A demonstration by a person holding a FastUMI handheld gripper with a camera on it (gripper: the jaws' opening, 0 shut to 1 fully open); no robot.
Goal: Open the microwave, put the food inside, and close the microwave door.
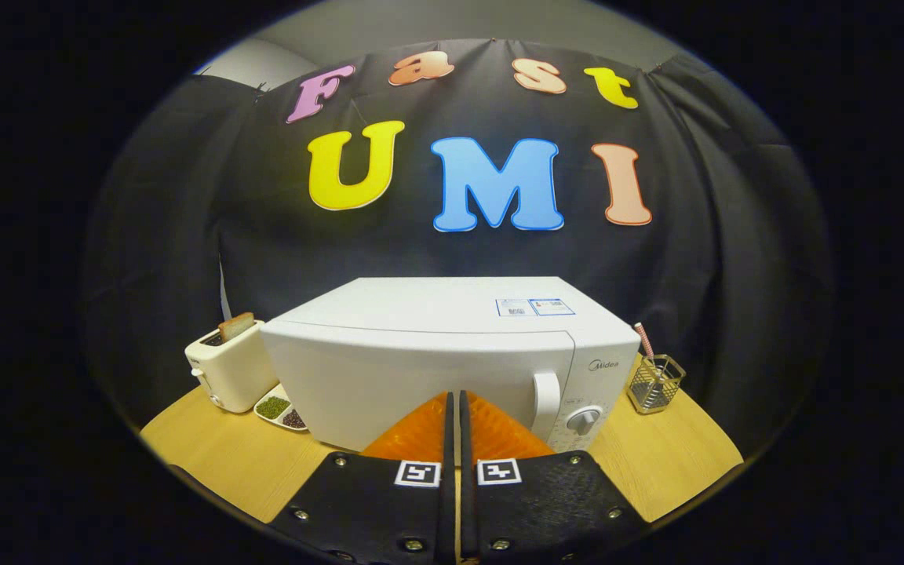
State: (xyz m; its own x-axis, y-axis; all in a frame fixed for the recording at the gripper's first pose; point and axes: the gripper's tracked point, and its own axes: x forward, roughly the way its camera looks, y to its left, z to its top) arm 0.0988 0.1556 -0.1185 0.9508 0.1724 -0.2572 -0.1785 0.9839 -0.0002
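Tongs (pixel 456 400) closed, empty, facing microwave (pixel 421 377) door.

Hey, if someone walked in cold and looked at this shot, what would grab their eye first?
The boxy white microwave, door closed, sits mid-table just beyond the claw, whose fingers are pressed together on nothing. Left of it stands a cream toaster with a bread slice poking up; on the right, a wire mesh holder with a striped straw.

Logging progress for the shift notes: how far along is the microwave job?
Nothing looks done: the white boxy microwave has its door shut. The tongs are closed and empty, just short of the door, left of its white handle. Opening, loading food and closing remain.
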